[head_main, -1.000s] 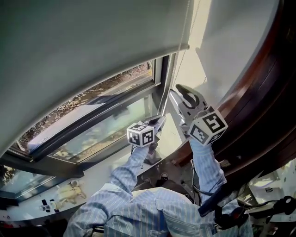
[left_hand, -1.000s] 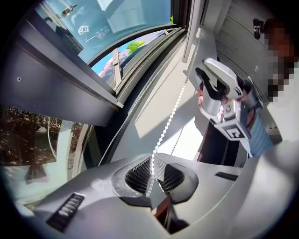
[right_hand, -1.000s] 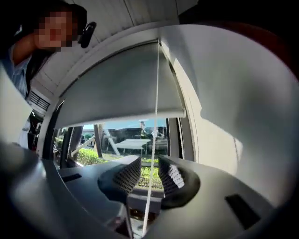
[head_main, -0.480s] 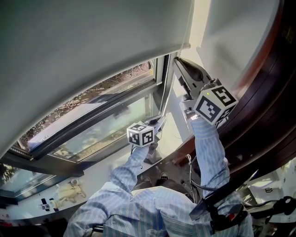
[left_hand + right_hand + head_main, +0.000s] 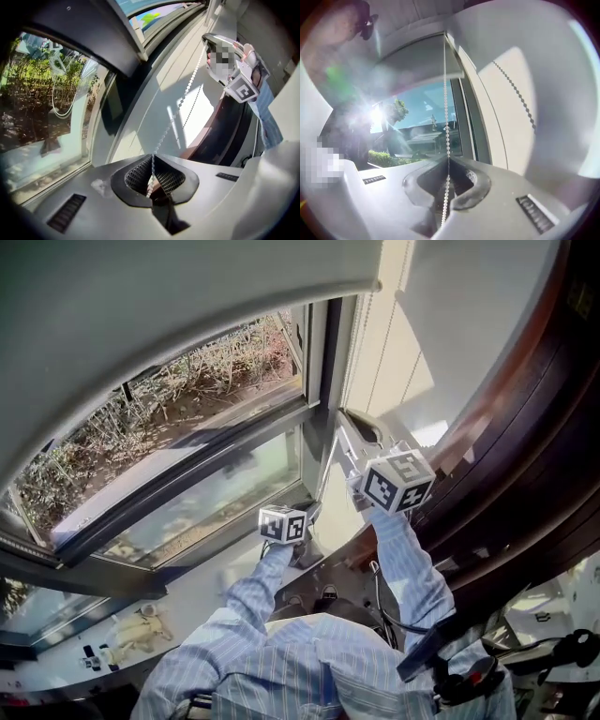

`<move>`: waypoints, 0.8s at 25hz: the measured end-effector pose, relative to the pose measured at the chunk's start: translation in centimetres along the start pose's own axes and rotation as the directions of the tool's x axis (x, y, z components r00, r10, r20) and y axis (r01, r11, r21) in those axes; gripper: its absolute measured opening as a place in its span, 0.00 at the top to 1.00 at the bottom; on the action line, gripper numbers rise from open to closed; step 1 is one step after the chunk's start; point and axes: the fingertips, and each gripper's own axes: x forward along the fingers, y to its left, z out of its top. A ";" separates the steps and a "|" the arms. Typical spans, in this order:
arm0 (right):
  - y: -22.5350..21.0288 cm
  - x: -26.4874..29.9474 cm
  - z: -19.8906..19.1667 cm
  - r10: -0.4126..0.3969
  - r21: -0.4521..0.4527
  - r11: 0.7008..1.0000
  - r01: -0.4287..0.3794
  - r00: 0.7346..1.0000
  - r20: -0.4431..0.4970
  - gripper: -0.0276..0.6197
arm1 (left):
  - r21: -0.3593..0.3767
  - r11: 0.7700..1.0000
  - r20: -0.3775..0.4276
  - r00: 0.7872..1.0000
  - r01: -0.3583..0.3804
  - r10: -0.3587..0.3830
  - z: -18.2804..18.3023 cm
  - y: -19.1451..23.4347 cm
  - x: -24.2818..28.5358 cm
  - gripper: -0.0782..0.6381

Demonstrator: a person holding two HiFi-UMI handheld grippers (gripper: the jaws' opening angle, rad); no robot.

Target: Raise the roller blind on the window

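Your right arm [image 5: 408, 568] is bent and lifted along the right side of the window [image 5: 206, 427], so your right gripper [image 5: 350, 420] sits about halfway up the frame. Its jaws have just been closing and now pinch the bead chain [image 5: 445, 93], which runs straight up from them towards the top of the window. Your left arm [image 5: 253, 592] reaches out lower, and your left gripper [image 5: 312, 512] is down near the window's bottom right corner. That gripper is also pressed shut on the same chain, with beads running from its pads up to the right gripper. The roller blind [image 5: 187, 296] covers only the top of the window, and the glass below its bottom bar is uncovered.
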 end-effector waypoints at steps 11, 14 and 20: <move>0.6 -0.9 -9.2 0.039 0.169 0.985 -0.022 0.994 -0.097 0.94 | 0.295 0.912 0.310 0.931 -0.285 0.190 4.9 0.5 -7.1 0.87; 1.0 -0.1 -9.2 0.058 0.178 0.983 -0.037 0.991 -0.118 0.94 | 0.328 0.915 0.438 0.896 -0.233 0.071 10.9 -3.8 -10.7 0.87; 1.8 0.4 -9.3 0.062 0.111 0.993 -0.048 0.990 -0.127 0.94 | 0.428 0.902 0.550 0.808 -0.054 -0.212 25.0 -13.4 -14.5 0.75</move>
